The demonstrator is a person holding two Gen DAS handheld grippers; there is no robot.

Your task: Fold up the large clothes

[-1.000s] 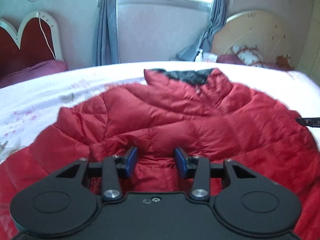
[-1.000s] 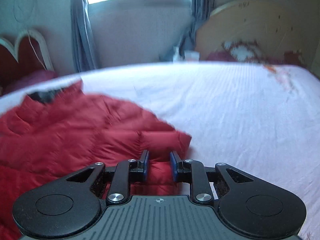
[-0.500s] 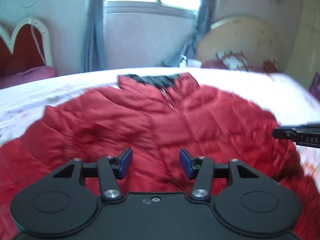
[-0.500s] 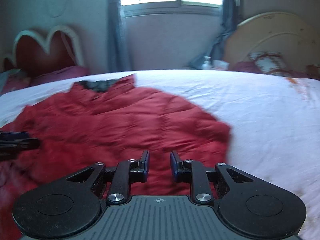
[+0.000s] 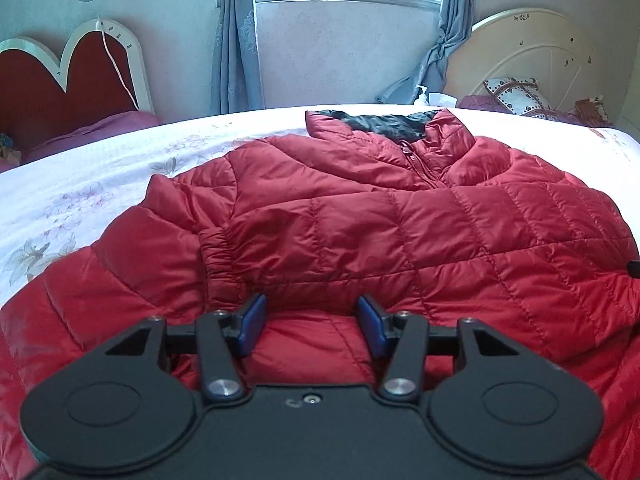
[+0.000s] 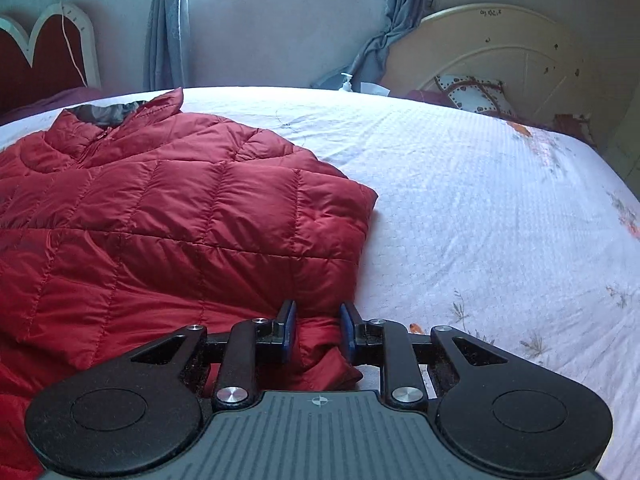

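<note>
A red quilted puffer jacket (image 5: 360, 224) with a dark collar lining lies front up on the white bed (image 5: 80, 184), sleeves folded in over the body. My left gripper (image 5: 311, 328) is open just above the jacket's near hem, holding nothing. In the right wrist view the jacket (image 6: 160, 216) fills the left half. My right gripper (image 6: 318, 332) is over its near right corner; its jaws stand narrowly apart with red fabric between them, and no grip shows.
The white floral sheet (image 6: 480, 208) stretches to the right of the jacket. A red heart-shaped headboard (image 5: 60, 80) stands at far left, a cream headboard (image 5: 532, 56) with a pillow at far right. A window with grey curtains (image 5: 236, 40) is behind.
Both grippers swung across the jacket and settled at its near hem. The left jaws opened wider. The right gripper moved from the folded cuff to the jacket's right corner.
</note>
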